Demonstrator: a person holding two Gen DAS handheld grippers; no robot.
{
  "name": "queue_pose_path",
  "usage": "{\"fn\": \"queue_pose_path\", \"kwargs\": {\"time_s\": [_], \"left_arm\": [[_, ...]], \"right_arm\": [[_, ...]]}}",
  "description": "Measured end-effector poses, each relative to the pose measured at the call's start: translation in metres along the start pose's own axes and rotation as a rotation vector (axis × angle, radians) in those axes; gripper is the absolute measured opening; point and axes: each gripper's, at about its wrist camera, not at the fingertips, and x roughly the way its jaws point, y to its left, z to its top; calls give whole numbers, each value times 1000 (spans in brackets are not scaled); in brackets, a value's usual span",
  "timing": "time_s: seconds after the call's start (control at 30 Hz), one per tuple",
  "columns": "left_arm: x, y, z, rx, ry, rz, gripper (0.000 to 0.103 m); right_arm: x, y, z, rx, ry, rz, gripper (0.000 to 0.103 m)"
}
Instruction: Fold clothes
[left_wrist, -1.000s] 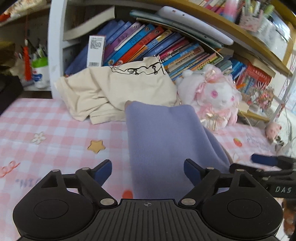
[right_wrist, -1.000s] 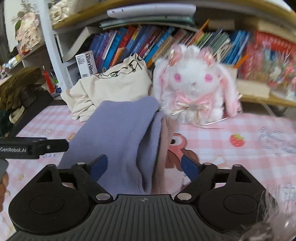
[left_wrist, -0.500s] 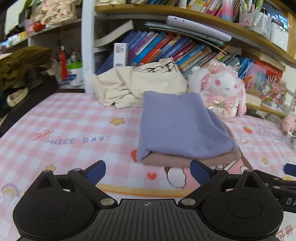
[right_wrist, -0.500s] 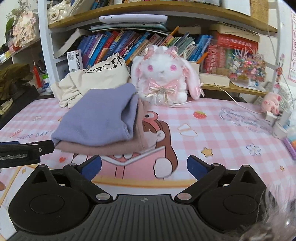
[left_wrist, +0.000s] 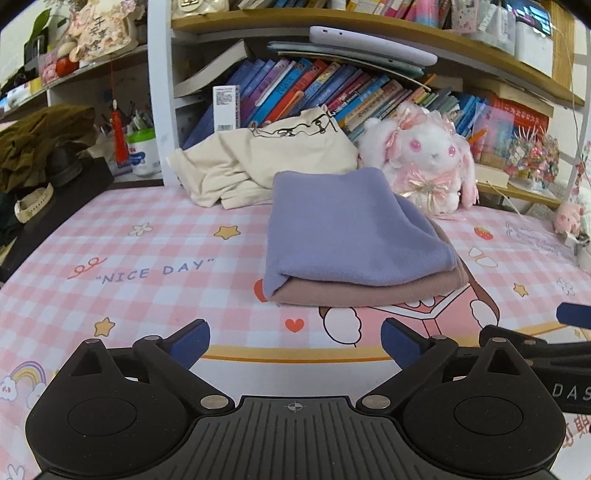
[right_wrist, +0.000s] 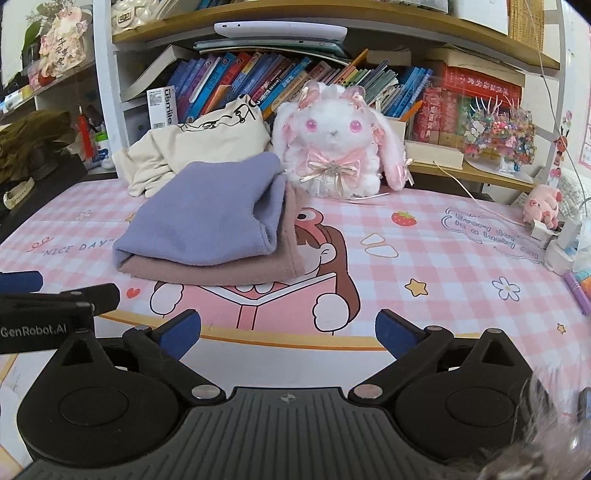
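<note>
Both grippers backed off folded purple garment | jaws apart, empty

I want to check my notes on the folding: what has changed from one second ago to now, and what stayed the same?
Both grippers pulled back from the purple cloth; the left gripper and right gripper have just been opening, nothing between their fingers. The purple cloth stays folded on the pink cloth. The cream garment and plush rabbit stayed in place.
</note>
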Motion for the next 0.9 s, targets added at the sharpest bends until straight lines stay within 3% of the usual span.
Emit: {"fn": "queue_pose_path", "kwargs": {"time_s": [0.9], "left_arm": [[0,4,-1,-21,23,-33,103]], "right_arm": [[2,2,-6,13,41,-9,103]]}}
